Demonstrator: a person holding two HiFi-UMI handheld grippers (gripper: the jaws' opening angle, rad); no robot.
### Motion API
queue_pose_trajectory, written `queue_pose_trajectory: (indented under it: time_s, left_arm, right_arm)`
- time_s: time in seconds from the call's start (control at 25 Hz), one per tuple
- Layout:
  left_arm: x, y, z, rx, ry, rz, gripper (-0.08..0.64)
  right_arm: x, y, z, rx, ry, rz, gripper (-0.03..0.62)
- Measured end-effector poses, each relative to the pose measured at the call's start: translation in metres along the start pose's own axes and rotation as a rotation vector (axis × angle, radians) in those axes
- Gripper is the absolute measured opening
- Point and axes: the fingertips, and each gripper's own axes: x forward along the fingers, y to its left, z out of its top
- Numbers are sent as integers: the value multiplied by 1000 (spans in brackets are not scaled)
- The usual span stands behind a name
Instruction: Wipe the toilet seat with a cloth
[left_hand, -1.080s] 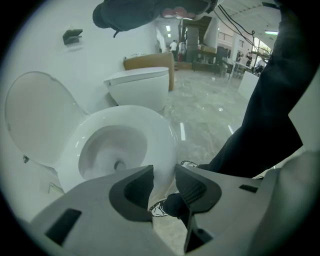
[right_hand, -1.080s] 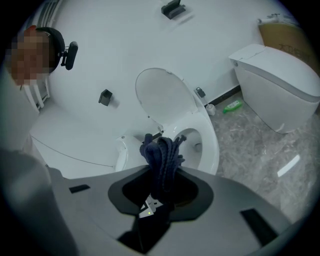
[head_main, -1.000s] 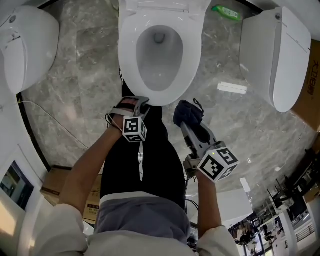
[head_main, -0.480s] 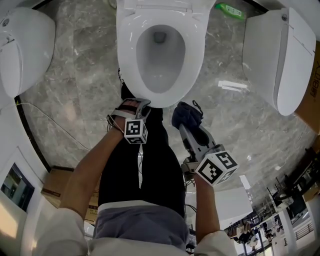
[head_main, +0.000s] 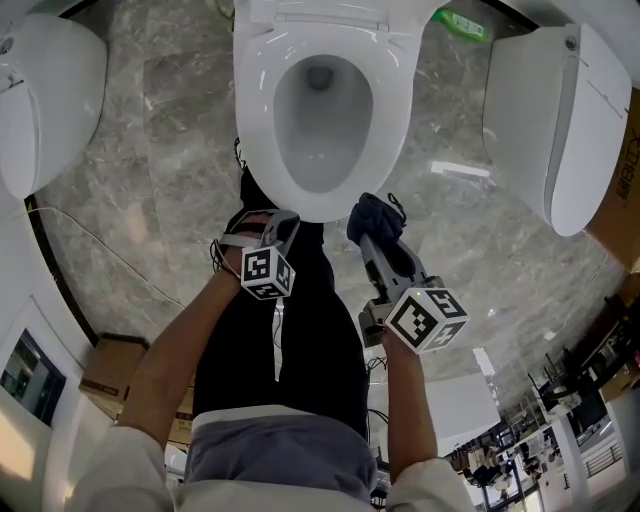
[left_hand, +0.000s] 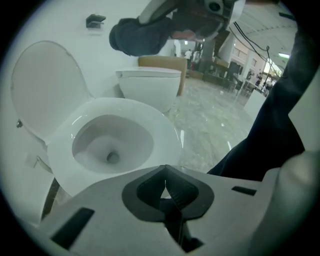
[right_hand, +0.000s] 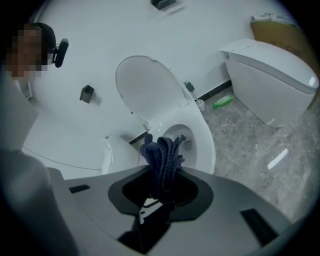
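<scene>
Cloth (right_hand: 162, 157) bunched in right tongs (right_hand: 160, 194), sticking out twd toilet seat (right_hand: 206, 140).

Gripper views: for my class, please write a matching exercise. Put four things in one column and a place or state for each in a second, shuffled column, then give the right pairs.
Column one
1. dark blue ribbed cloth
2. left gripper
3. white toilet lid
4. small green bottle

Column two
A. lying on the grey marble floor
B. clamped in the jaws of the right gripper
C. jaws shut, nothing between them
D. raised upright

Pairs: 1-B, 2-C, 3-D, 4-A
</scene>
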Motion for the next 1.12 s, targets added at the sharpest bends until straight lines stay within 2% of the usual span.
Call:
queue_pose_trajectory:
  time_s: [0.12, 0.2, 0.32, 0.44, 0.6, 0.8, 0.92, 1.12]
  left_arm:
    - [-15, 1, 11, -112, -51, -47, 9]
    - [-26, 6, 18, -172, -82, -42, 9]
    - [-45, 20, 24, -225, -100, 11, 9]
    - [-63, 37, 24, -273, -103, 78, 9]
    - [-84, 61, 20, -435, -122, 117, 9]
    - [-104, 82, 8, -472, -111, 148, 9]
    - [-110, 89, 3, -531, -128, 112, 9]
    - [-116, 99, -4, -520, -133, 69, 9]
  right_arm:
    - [14, -12, 6, -32, -7, -79, 86]
    - [22, -22, 11, -46, -10, -144, 86]
    - [35, -39, 20, -85, 5, -257, 86]
    - [55, -46, 37, -129, 11, -315, 86]
    - [83, -48, 70, -198, -20, -365, 84]
    - [123, -38, 106, -232, -54, -371, 83]
    - [147, -35, 121, -236, -50, -389, 81]
    - [177, -44, 151, -201, -105, -468, 81]
